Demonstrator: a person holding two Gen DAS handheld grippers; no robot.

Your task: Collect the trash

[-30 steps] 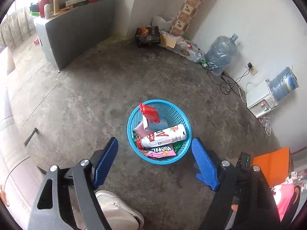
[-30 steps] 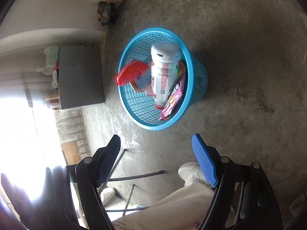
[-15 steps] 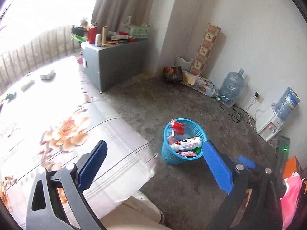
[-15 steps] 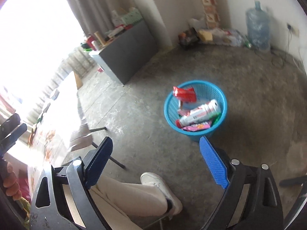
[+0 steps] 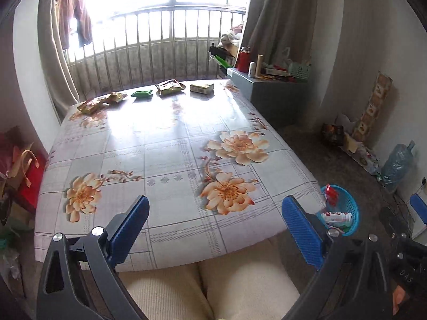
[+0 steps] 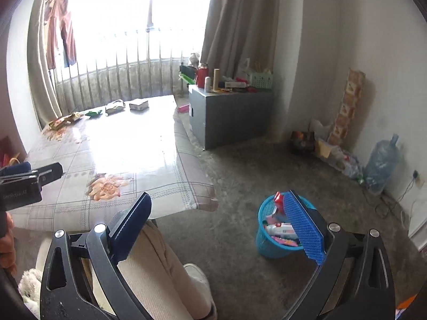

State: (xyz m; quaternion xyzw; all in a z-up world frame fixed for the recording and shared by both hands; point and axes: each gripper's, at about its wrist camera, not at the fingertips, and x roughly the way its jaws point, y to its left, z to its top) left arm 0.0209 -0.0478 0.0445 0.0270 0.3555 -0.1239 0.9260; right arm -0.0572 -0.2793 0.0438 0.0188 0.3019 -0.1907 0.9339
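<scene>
The left gripper (image 5: 214, 229) is hovering over the near edge of the desk (image 5: 170, 160), its blue pads standing wide apart with nothing between them. The right gripper (image 6: 224, 229) is hanging beside the desk's near right corner; its jaws are opening to full width and holding nothing. Below both grippers, a person's legs in cream trousers (image 5: 213, 290) are showing, and a white shoe (image 6: 196, 274) is resting on the concrete floor (image 6: 240, 165).

On the floor just off the desk's near right corner, a blue mesh basket (image 6: 267, 248) is standing upright. It is holding collected trash: a white bottle with red lettering (image 5: 336, 216) lying on its side, a red wrapper (image 5: 331, 194) sticking up, and pink packets under the bottle.

The desk is wearing a glossy flowered cloth. Along its far edge more trash is lying in a row: yellow snack packets (image 5: 101, 102) at the far left corner, a green packet (image 5: 142, 94), a larger yellow-green packet (image 5: 170, 88), and what is probably a small carton (image 5: 202, 88), washed out by glare.

Beyond the desk's far right corner a grey cabinet (image 6: 229, 117) is carrying clutter, and a water jug (image 6: 381, 168) is leaning against the right wall.
</scene>
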